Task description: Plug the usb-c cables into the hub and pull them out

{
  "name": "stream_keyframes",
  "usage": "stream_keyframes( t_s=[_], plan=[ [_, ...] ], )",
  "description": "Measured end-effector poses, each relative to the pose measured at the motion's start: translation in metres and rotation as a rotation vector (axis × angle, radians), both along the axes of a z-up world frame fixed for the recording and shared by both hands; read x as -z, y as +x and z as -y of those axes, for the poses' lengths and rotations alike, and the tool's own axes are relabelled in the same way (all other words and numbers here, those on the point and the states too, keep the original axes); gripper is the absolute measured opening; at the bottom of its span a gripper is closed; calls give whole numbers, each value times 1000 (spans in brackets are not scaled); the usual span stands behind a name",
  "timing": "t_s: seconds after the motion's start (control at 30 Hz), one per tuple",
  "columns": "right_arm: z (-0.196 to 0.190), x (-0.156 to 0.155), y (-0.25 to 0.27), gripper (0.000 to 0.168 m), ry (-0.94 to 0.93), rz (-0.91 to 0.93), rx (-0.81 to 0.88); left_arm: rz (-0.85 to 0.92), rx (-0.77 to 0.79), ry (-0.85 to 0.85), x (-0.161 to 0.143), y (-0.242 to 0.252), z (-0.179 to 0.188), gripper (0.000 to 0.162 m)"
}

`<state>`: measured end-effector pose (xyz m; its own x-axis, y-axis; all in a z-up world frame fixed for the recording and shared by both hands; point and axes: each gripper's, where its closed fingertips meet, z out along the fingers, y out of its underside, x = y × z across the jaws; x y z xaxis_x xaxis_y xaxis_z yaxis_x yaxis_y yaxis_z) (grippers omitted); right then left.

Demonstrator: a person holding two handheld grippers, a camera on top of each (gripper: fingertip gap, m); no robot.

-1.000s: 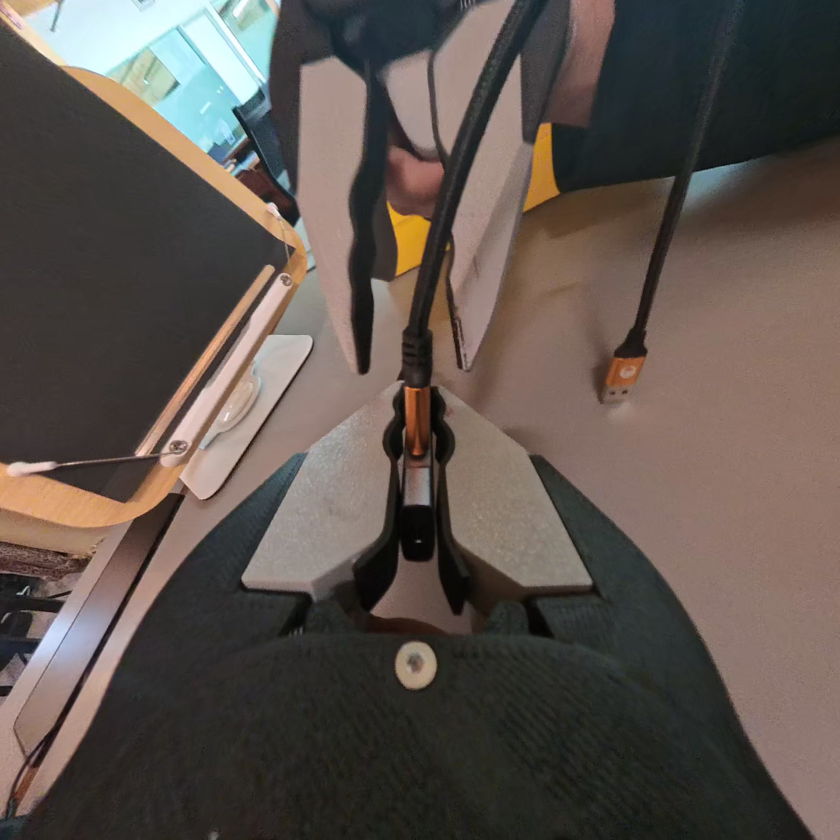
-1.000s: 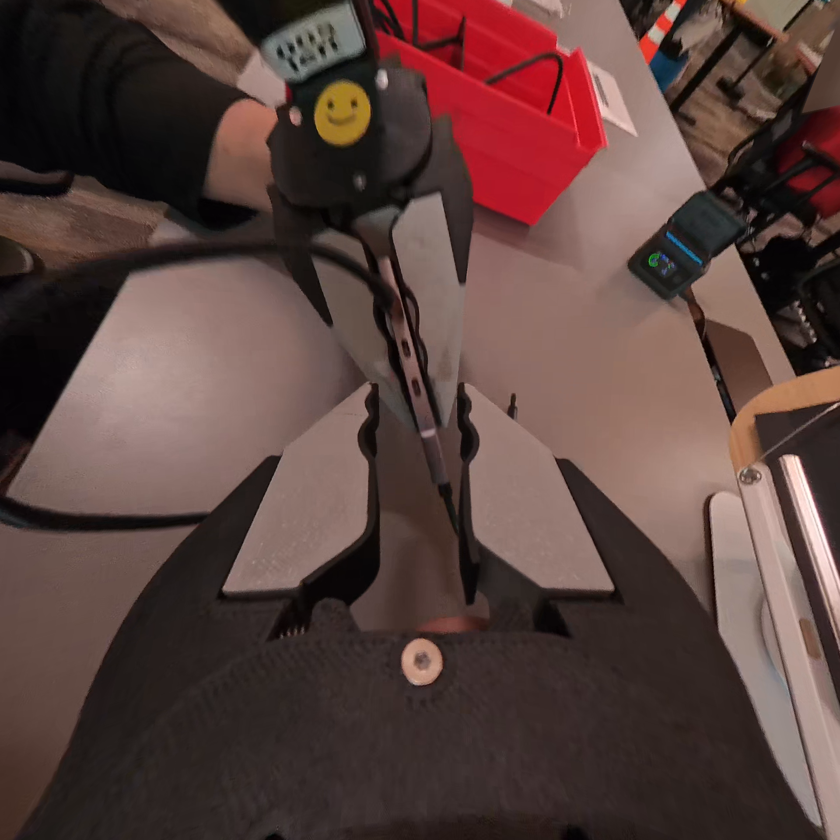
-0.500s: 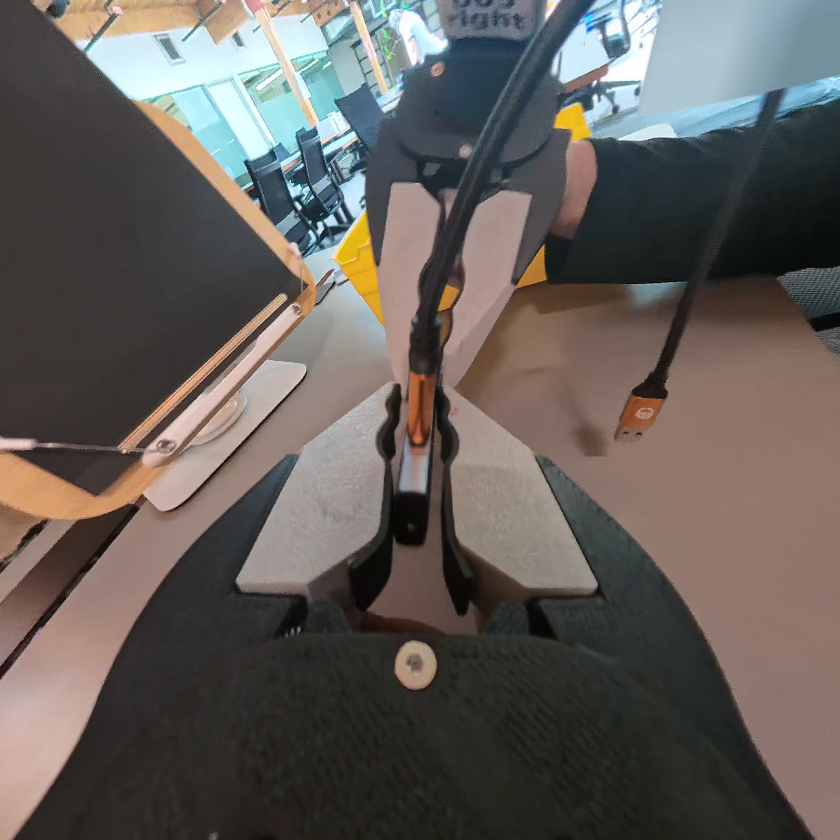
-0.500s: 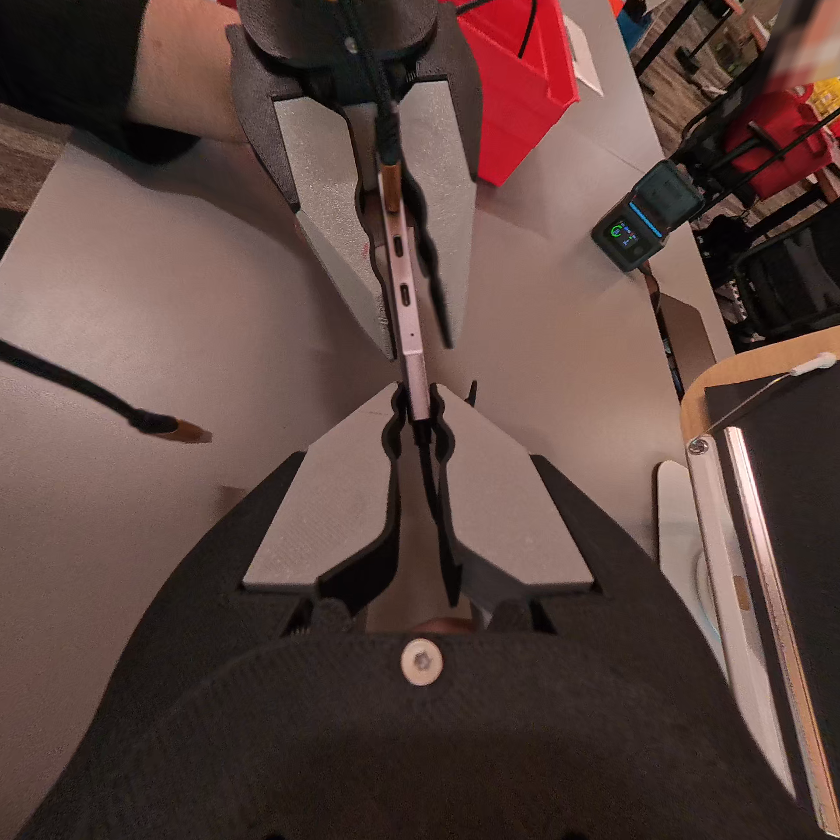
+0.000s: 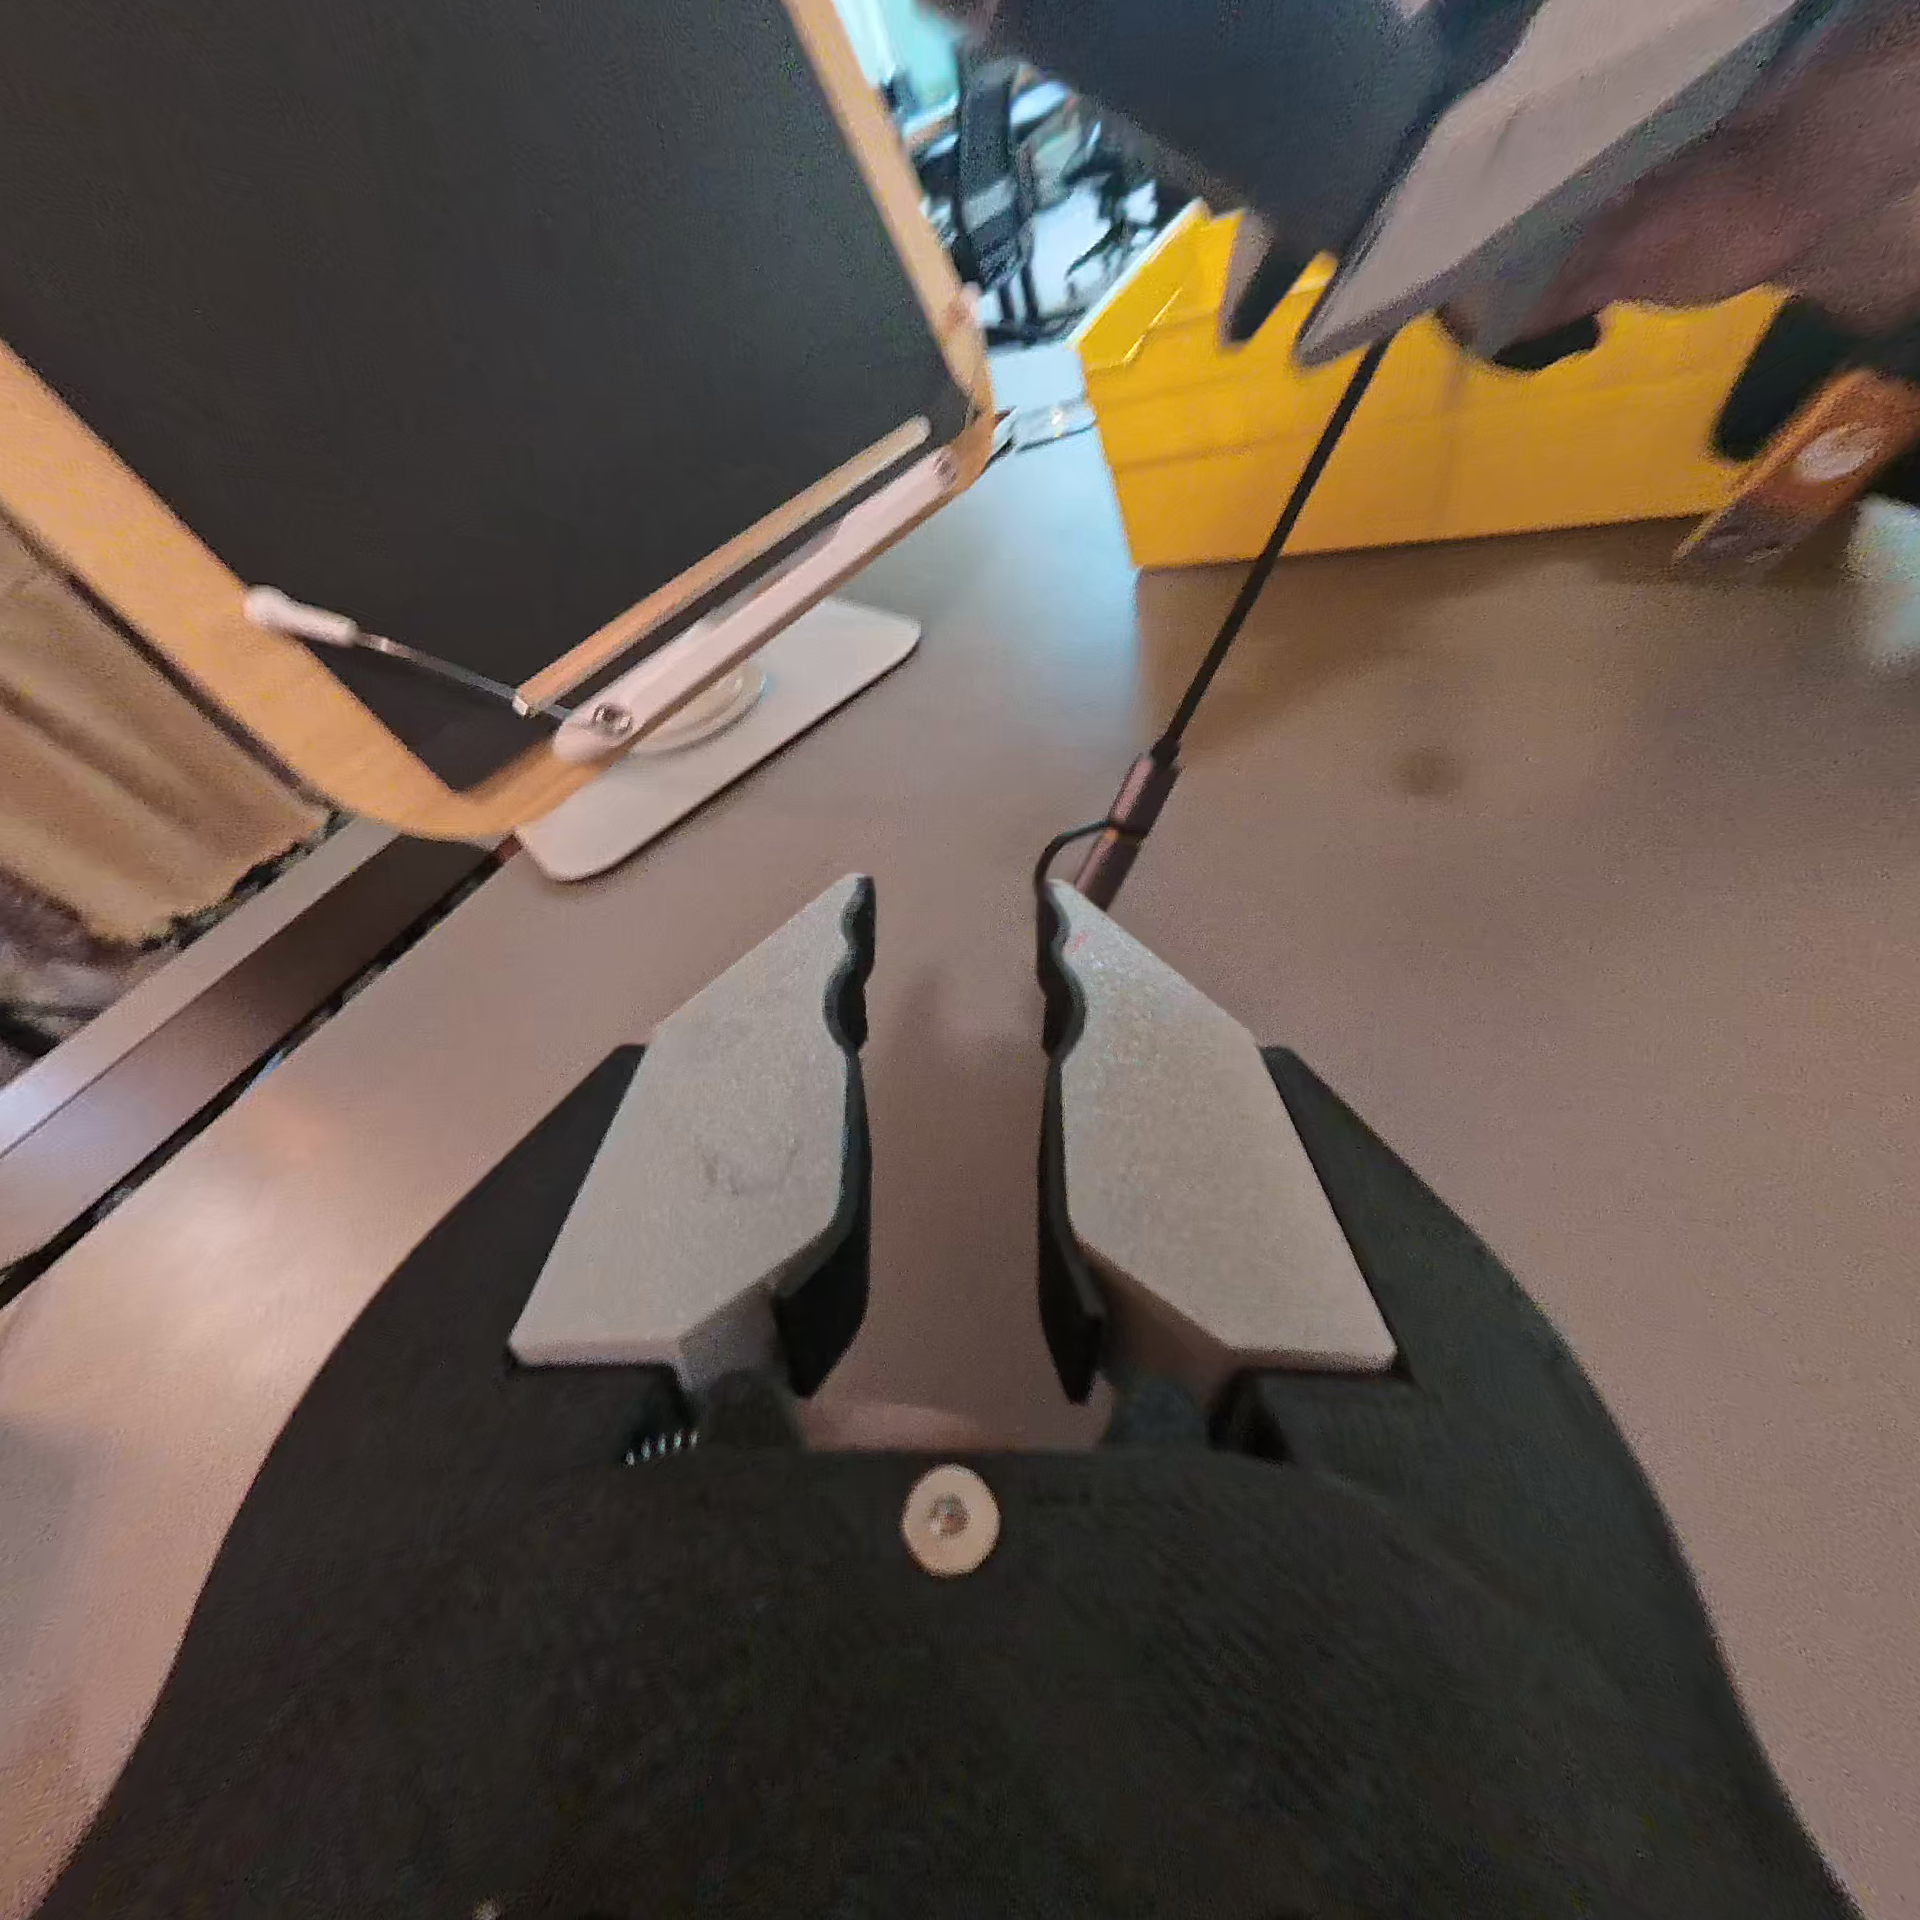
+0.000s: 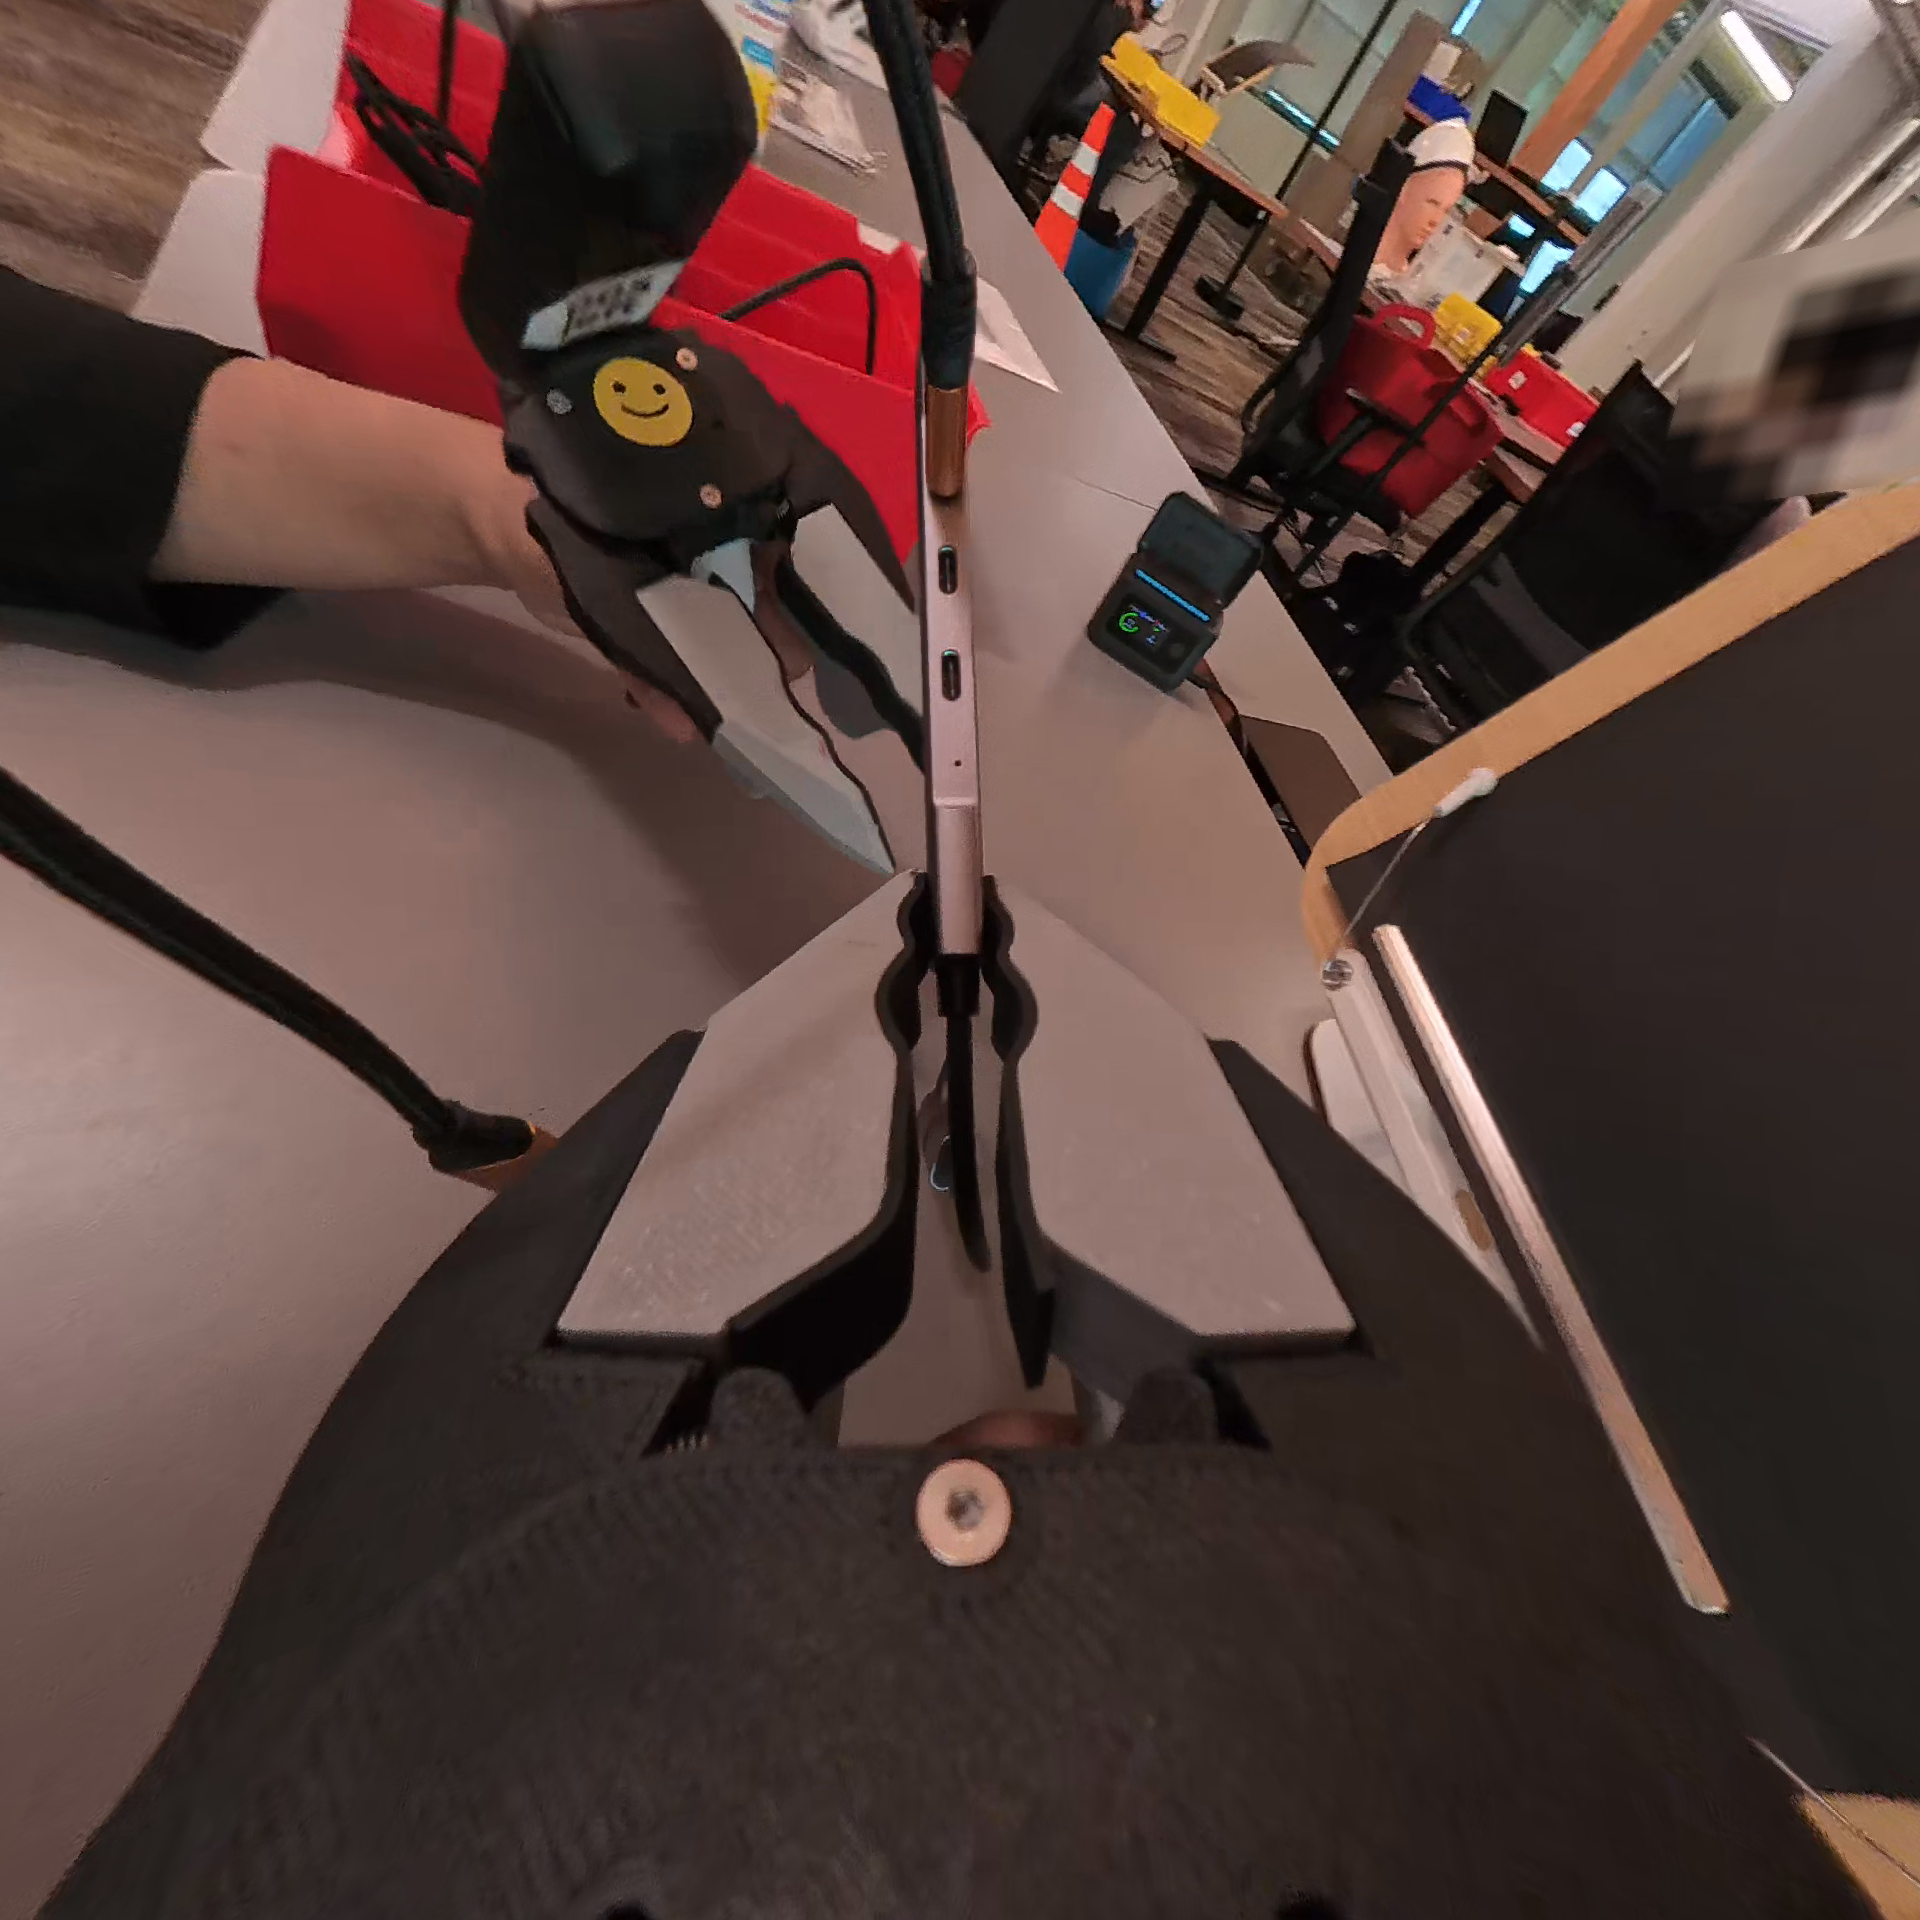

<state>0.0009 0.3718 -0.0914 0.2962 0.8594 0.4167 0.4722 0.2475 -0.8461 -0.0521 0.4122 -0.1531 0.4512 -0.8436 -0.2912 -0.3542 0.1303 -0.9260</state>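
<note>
My right gripper [image 6: 954, 904] is shut on the near end of a slim grey hub [image 6: 954, 727], held off the table and pointing away from me. A copper usb-c plug [image 6: 943, 442] on a black braided cable sits in the hub's far end. My left gripper [image 5: 956, 904] is open and empty over the table; in the right wrist view it [image 6: 899, 810] hangs just left of the hub. The hub's thin tail cable [image 5: 1247, 582] hangs down to its plug [image 5: 1132, 821]. A second cable end [image 6: 488, 1153] hangs at the left. The right gripper [image 5: 1273, 332] is blurred at upper right.
A black panel in a wooden frame [image 5: 416, 312] on a white base [image 5: 727, 727] stands close by, to my right in the right wrist view [image 6: 1662, 935]. A yellow bin [image 5: 1455, 447], red bins [image 6: 416, 270] and a small black device with a lit display [image 6: 1164, 613] stand on the table.
My left gripper has let go of the copper plug, opened and drawn away from the hub. The plug stays in the hub. My right gripper still holds the hub.
</note>
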Motion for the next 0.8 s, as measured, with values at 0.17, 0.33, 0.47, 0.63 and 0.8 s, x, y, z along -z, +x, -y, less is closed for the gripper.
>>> stream_keyframes(
  t_s=[0.17, 0.33, 0.47, 0.63, 0.8],
  plan=[
    [8, -32, 0, 5, 32, -14, 8, -89, -147, -39, 25, -13, -28, 25],
    [11, -72, 14, 6, 42, -27, 48, -146, -220, -29, 33, -21, -38, 23],
    [6, -105, 41, 6, 64, -19, 136, -176, -253, 5, 33, -23, -41, 20],
    [-7, -135, 96, 6, 116, 23, 307, -215, -313, 19, 37, -30, -49, 18],
    [-28, -151, 163, 6, 132, 61, 512, -210, -338, -1, 39, -34, -53, 17]
  ],
)
